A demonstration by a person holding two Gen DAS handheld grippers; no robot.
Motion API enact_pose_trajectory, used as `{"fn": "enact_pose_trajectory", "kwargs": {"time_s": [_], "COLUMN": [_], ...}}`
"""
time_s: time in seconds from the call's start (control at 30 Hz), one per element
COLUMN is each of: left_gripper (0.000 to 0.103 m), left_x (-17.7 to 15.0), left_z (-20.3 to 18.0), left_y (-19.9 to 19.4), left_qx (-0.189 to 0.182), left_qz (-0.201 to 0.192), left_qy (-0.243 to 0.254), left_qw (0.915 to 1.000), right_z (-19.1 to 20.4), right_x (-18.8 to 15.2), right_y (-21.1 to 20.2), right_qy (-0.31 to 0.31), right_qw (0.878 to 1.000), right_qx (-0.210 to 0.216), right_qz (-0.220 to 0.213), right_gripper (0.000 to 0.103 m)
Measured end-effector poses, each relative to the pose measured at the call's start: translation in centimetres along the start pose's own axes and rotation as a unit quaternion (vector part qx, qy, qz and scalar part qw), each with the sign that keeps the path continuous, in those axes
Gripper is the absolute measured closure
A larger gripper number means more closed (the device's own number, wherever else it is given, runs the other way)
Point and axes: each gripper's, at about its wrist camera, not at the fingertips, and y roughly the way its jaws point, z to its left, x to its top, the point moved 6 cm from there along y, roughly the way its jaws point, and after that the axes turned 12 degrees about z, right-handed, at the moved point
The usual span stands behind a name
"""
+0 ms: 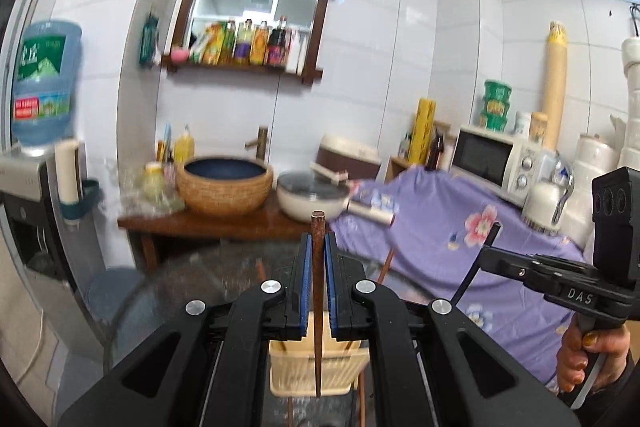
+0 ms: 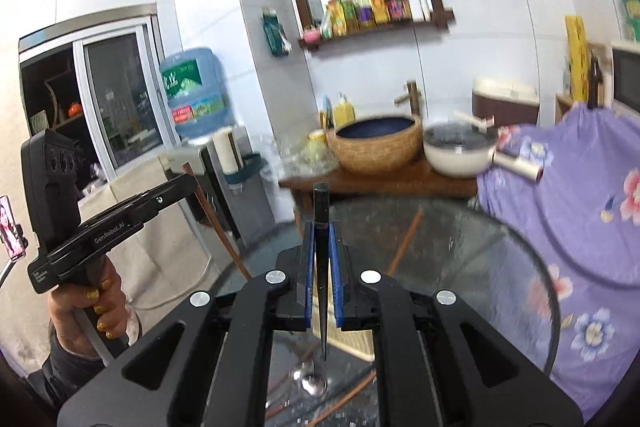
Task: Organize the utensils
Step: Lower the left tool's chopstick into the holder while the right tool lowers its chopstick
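Observation:
In the left wrist view my left gripper is shut on a brown wooden chopstick, which stands upright between the blue pads. Below it sits a cream plastic basket. At the right of that view, my right gripper grips a slanted black chopstick. The right wrist view shows the right gripper shut on the black chopstick, held above the round glass table. A metal spoon and loose brown chopsticks lie on the glass. The left gripper with its brown chopstick is at the left.
Behind the table, a wooden counter holds a woven-sided basin and a white lidded pot. A purple floral cloth drapes to the right, with a microwave behind it. A water dispenser with a blue bottle stands at the left.

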Motion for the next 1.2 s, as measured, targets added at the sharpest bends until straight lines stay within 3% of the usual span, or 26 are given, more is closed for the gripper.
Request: {"fn": "enact_pose_trajectory", "kwargs": {"time_s": [0.23, 0.47, 0.9, 1.2], "left_gripper": [0.097, 0.097, 0.097, 0.097], "left_x": [4.2, 5.5, -1.4, -5.1], "left_z": [0.4, 2.7, 4.5, 6.4], "left_y": [1.3, 4.5, 10.9, 13.2], "left_qx": [0.034, 0.058, 0.071, 0.064], "left_qz": [-0.031, -0.037, 0.03, 0.075], "left_qy": [-0.023, -0.073, -0.091, -0.113], "left_qw": [0.9987, 0.9949, 0.9928, 0.9887], "right_z": [1.2, -0.1, -4.1, -5.7], "right_x": [3.8, 5.3, -0.2, -3.0], "right_y": [-0.1, 2.0, 10.1, 12.5], "right_qy": [-0.017, -0.004, 0.061, 0.089], "right_qw": [0.998, 0.995, 0.995, 0.993], "right_qx": [-0.04, -0.077, -0.075, -0.07], "right_qz": [-0.045, -0.068, -0.018, 0.013], "right_gripper": [0.095, 0.095, 0.095, 0.095]}}
